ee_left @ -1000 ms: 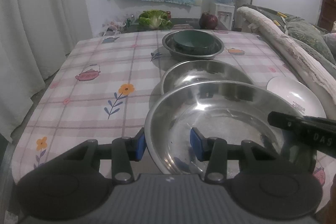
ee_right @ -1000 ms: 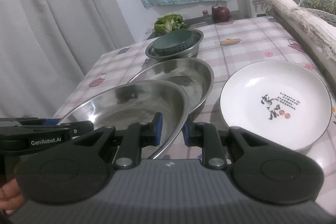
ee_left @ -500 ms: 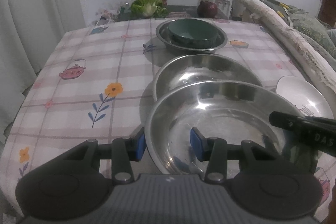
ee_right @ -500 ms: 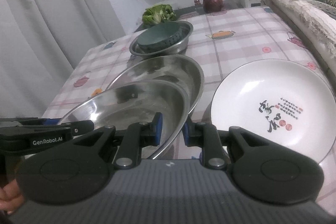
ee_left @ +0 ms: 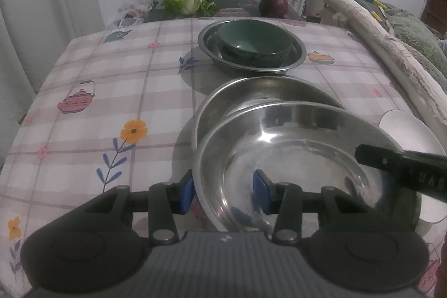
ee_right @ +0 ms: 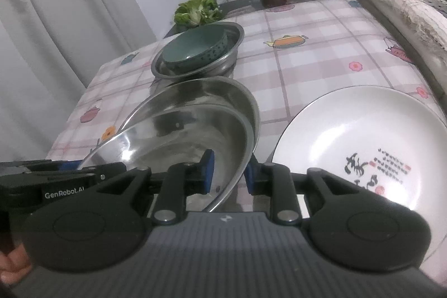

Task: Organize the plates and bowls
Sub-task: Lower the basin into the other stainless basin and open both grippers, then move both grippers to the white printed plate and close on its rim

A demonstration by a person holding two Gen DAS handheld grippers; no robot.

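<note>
Steel, wide and shallow, the round dish (ee_left: 293, 152) is carried at its near rim by both grippers, partly above a second round steel dish (ee_left: 265, 91) that rests on the checked tablecloth (ee_left: 111, 91); whether the two dishes touch I cannot tell. The left gripper (ee_left: 222, 192) grips the rim, one blue pad outside and one inside. The right gripper (ee_right: 228, 173) has just been opening its jaws with the rim between them, and I cannot tell whether its pads press on it. If that side lets go before the dish is centred, it would likely tip, clang and slide off the lower rim toward the white printed plate (ee_right: 349, 136) just beside. The green ceramic bowl (ee_left: 251, 41) nested in a small steel basin (ee_left: 296, 57) looks safely apart
</note>
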